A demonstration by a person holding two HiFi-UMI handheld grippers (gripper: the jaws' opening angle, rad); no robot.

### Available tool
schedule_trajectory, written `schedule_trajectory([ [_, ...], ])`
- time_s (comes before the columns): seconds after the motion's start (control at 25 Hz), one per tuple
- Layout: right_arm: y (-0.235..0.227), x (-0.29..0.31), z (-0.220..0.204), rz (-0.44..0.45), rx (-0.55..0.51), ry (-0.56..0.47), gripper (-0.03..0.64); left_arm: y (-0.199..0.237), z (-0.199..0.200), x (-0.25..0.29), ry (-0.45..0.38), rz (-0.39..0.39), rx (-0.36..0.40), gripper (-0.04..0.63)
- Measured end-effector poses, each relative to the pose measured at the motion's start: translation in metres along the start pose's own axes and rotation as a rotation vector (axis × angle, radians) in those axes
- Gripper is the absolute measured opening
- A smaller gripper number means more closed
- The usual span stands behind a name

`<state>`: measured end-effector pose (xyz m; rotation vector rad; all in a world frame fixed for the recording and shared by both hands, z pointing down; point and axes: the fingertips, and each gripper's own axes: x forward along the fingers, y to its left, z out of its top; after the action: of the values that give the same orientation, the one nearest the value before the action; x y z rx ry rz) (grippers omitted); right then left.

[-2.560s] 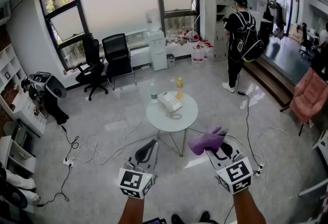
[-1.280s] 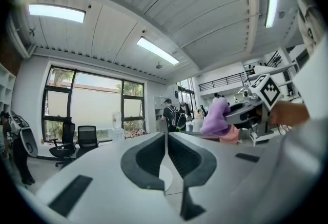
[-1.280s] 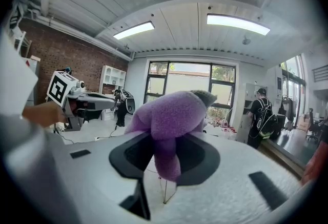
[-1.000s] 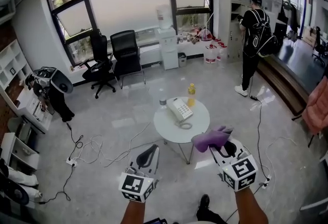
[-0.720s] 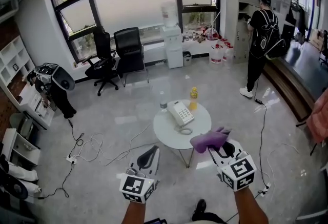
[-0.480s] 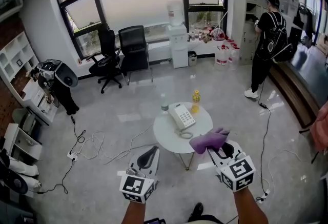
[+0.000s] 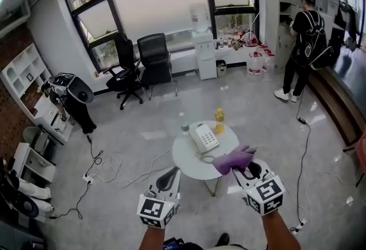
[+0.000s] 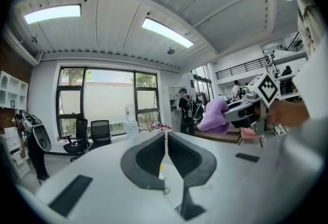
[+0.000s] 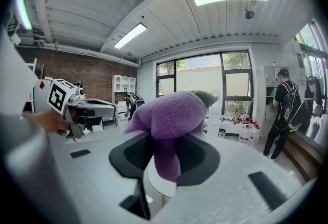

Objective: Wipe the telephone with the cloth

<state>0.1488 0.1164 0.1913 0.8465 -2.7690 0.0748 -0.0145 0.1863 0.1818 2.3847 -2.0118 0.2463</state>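
Two forearms [image 7: 278, 233] are cut off at the bottom in the head view. The telephone [image 7: 204, 138] sits on the round bench [image 7: 184, 155], a yellow bottle [image 7: 219, 120] just beside it. Left gripper view: the left gripper [image 8: 166, 152] has its jaws together, empty. Right gripper view: the right gripper [image 9: 165, 156] has its jaws clamped on the purple cloth [image 9: 171, 115], which masks the telephone.

The cloth [image 7: 231, 159] is purple (a soft violet shade). The telephone [image 7: 204, 138] is off-white on a white table [image 7: 184, 159]; the bottle [image 7: 219, 120] at the table's far edge is yellow.
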Motion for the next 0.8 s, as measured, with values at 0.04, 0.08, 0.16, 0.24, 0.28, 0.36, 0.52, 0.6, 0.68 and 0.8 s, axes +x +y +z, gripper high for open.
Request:
schedule_trajectory([
  [0.04, -0.005, -0.001, -0.001, -0.001, 0.004, 0.0, 0.107, -0.003, 0.001, 0.004, 0.003, -0.003, 0.002, 0.017],
  [0.08, -0.009, -0.002, -0.002, -0.003, 0.008, 0.0, 0.107, -0.005, 0.002, 0.008, 0.006, -0.007, 0.005, 0.017],
  [0.16, -0.016, -0.003, -0.006, -0.01, 0.014, 0.003, 0.107, -0.009, 0.002, 0.017, 0.009, -0.017, 0.011, 0.017],
  [0.24, -0.022, -0.001, -0.01, -0.017, 0.017, 0.008, 0.107, -0.009, 0.0, 0.026, 0.008, -0.026, 0.013, 0.017],
  [0.28, -0.025, 0.001, -0.011, -0.021, 0.018, 0.011, 0.107, -0.007, -0.001, 0.032, 0.007, -0.03, 0.013, 0.017],
  [0.36, -0.032, 0.005, -0.013, -0.031, 0.021, 0.017, 0.107, -0.003, -0.003, 0.045, 0.009, -0.038, 0.011, 0.017],
  [0.52, -0.047, 0.021, -0.012, -0.067, 0.019, 0.033, 0.107, 0.016, -0.009, 0.077, 0.012, -0.058, -0.007, 0.017],
  [0.6, -0.054, 0.03, -0.012, -0.088, 0.022, 0.044, 0.107, 0.027, -0.013, 0.094, 0.016, -0.07, -0.02, 0.017],
  [0.68, -0.056, 0.04, -0.013, -0.099, 0.026, 0.058, 0.107, 0.037, -0.02, 0.111, 0.028, -0.081, -0.028, 0.017],
  [0.8, -0.06, 0.061, -0.013, -0.109, 0.022, 0.074, 0.107, 0.056, -0.032, 0.137, 0.045, -0.086, -0.049, 0.017],
])
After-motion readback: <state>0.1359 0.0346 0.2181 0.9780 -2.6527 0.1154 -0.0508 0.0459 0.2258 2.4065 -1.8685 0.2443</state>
